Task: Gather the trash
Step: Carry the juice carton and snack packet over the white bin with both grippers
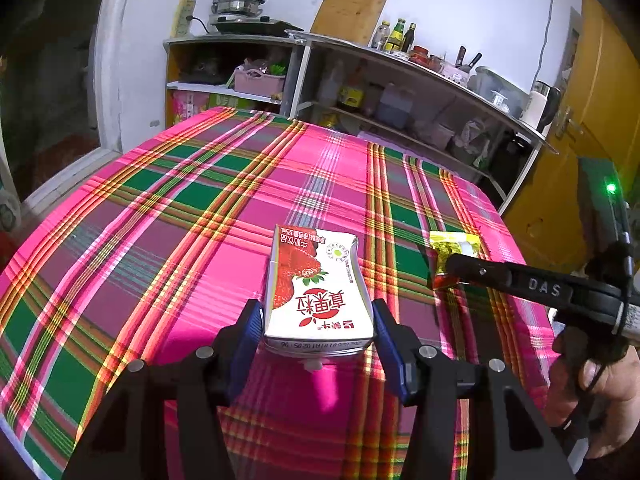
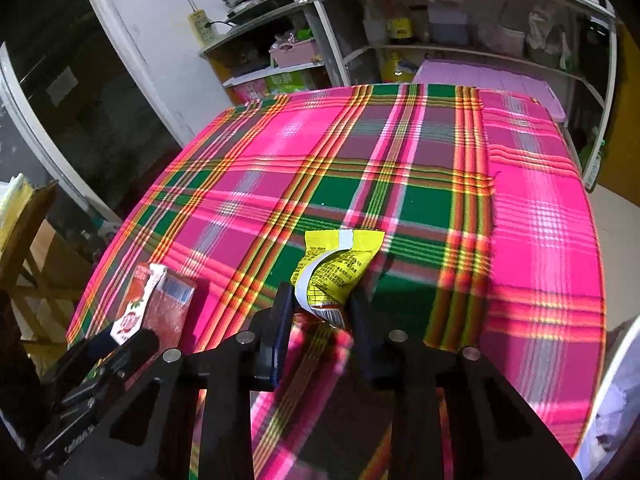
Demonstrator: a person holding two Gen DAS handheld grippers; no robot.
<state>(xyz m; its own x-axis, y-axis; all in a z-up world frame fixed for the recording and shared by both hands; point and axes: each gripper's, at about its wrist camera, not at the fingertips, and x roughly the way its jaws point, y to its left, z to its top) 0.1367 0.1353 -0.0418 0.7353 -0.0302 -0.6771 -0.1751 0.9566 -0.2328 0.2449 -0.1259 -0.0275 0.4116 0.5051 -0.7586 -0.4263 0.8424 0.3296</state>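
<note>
A white and red strawberry milk carton (image 1: 316,292) sits between the blue pads of my left gripper (image 1: 318,328), which is shut on its near end just above the plaid tablecloth (image 1: 200,200). The carton also shows in the right wrist view (image 2: 154,304) at the lower left. My right gripper (image 2: 322,312) is shut on a crumpled yellow snack wrapper (image 2: 336,268). In the left wrist view the wrapper (image 1: 450,248) lies at the tip of the right gripper (image 1: 452,266) near the table's right edge.
Metal shelves (image 1: 400,92) with bottles, jars and a pot stand behind the table. A wooden chair (image 2: 24,248) stands at the left. A yellow door (image 1: 592,112) is at the right. The table's right edge (image 2: 596,280) drops to the floor.
</note>
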